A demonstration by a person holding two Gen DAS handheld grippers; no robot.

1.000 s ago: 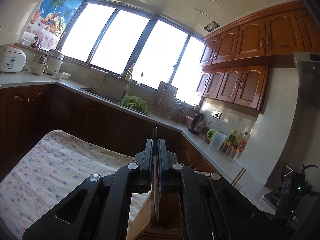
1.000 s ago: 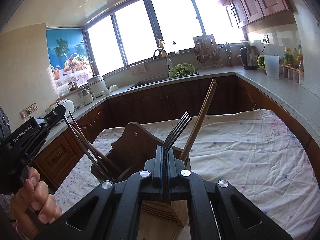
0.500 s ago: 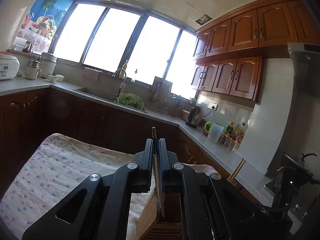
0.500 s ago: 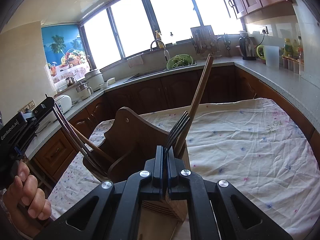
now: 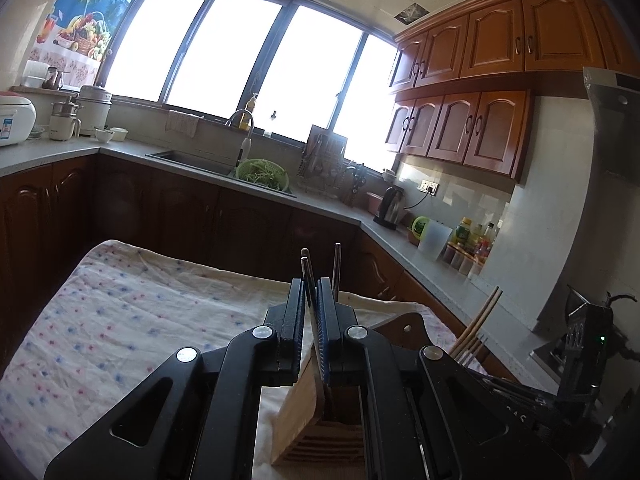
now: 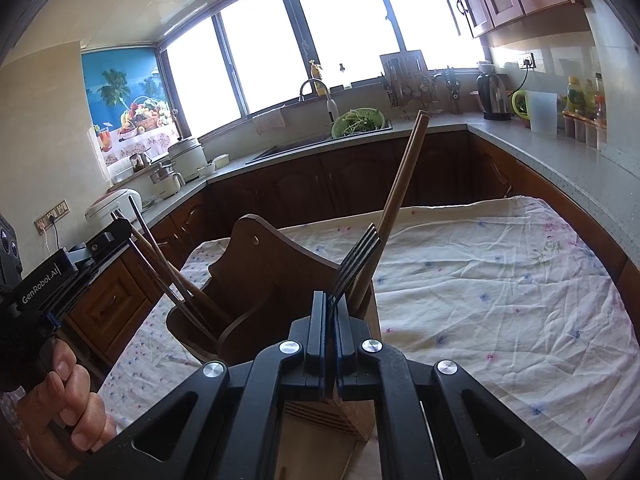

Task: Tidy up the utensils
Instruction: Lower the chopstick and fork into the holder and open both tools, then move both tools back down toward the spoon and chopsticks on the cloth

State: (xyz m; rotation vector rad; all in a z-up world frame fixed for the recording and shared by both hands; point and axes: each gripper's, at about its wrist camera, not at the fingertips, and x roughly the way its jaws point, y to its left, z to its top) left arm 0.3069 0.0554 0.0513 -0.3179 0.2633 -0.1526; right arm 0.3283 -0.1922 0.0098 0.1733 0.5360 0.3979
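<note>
A wooden utensil holder stands on the cloth-covered table; it also shows in the left wrist view. My right gripper is shut on a dark fork, tines up, right over the holder's front box beside wooden chopsticks. My left gripper has its jaws slightly apart around thin dark chopsticks whose lower ends sit in the holder's left compartment. The left gripper also shows in the right wrist view at the left, held by a hand.
The table carries a flowered white cloth. A dark kitchen counter wraps around behind, with a sink, a green colander, a kettle and bottles.
The left gripper's jaws have parted a little around the chopsticks and its view has tipped down toward the holder. The right gripper has lowered the fork closer into the holder.
</note>
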